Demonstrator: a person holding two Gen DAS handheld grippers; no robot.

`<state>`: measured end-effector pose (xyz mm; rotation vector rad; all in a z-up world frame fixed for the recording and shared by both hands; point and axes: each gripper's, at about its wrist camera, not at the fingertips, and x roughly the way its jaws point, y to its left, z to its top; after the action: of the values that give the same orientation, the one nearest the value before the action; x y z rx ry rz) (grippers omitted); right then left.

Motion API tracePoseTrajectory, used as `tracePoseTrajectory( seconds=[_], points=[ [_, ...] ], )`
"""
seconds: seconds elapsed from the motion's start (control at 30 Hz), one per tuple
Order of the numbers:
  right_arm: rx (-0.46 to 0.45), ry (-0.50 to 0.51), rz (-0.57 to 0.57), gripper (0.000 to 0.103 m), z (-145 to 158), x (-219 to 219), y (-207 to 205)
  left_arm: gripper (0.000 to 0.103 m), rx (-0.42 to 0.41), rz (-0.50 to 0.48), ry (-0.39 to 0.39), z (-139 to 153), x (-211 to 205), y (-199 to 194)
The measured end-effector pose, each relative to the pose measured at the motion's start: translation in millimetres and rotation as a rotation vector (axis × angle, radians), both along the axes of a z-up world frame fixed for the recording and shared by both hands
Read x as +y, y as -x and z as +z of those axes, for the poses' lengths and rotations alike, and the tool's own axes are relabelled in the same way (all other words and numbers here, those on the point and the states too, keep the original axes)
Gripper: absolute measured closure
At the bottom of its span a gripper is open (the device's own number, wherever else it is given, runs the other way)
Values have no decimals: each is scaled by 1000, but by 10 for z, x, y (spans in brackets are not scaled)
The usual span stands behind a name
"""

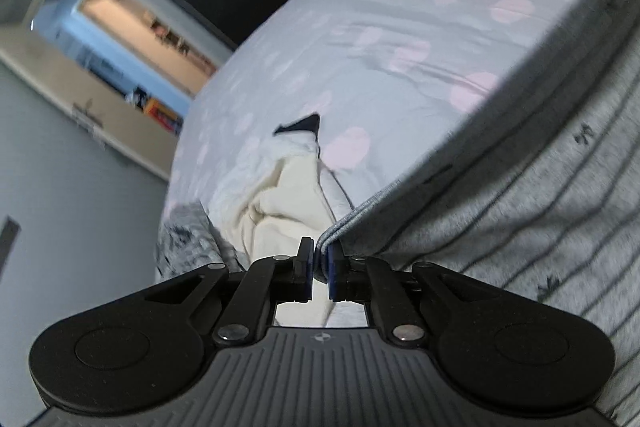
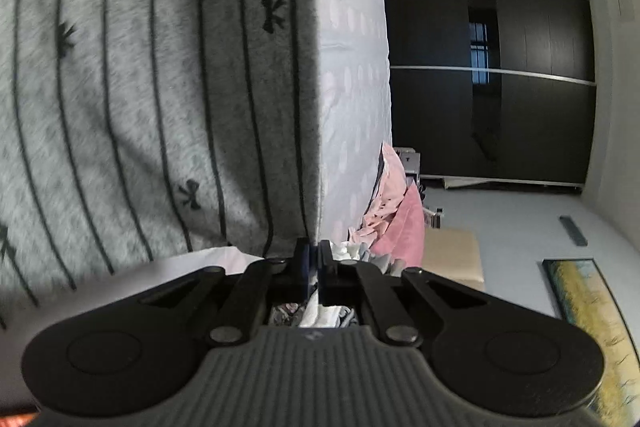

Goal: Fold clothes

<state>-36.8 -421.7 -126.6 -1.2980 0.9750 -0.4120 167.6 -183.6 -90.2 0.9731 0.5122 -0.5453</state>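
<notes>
1. Our left gripper is clamped on the hem of the grey striped garment, which hangs lifted above the dotted bedsheet.
2. Our right gripper pinches another edge of the same garment.
3. Both bites look shallow; we judge a jerk could pull the cloth free.
4. The hanging cloth might snag the cream clothing lying below.

Striped garment cut off at frame edges; bedsheet motion-blurred; garment type unclear.
</notes>
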Motion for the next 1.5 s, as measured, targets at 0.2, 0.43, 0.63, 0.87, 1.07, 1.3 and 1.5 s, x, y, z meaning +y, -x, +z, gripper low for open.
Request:
tracePoseTrajectory(
  seconds=[0.2,0.43,0.63,0.87,1.07,1.3,1.5],
  points=[
    [52,-61,-51,99,-214,-125,-327,98,-5,3,-64,-232,-172,-54],
    [78,-128,-134,102,-428,-304,-607,98,15,10,-83,-428,-339,-186],
    [79,-149,-118,101,-467,-336,-687,89,-4,14,-150,-631,-381,-234],
    [1,-182,-190,97,-368,-503,-538,84,-28,81,-116,-476,-231,-243],
    [-88,-432,-268,80,-95,-460,-407,80,6,19,-84,-293,-97,57],
    [-142,-798,-314,80,149,-126,-102,80,236,-9,69,-101,185,466],
    [-142,-1052,-319,70,224,256,138,80,409,9,168,-55,446,807]
  ],
)
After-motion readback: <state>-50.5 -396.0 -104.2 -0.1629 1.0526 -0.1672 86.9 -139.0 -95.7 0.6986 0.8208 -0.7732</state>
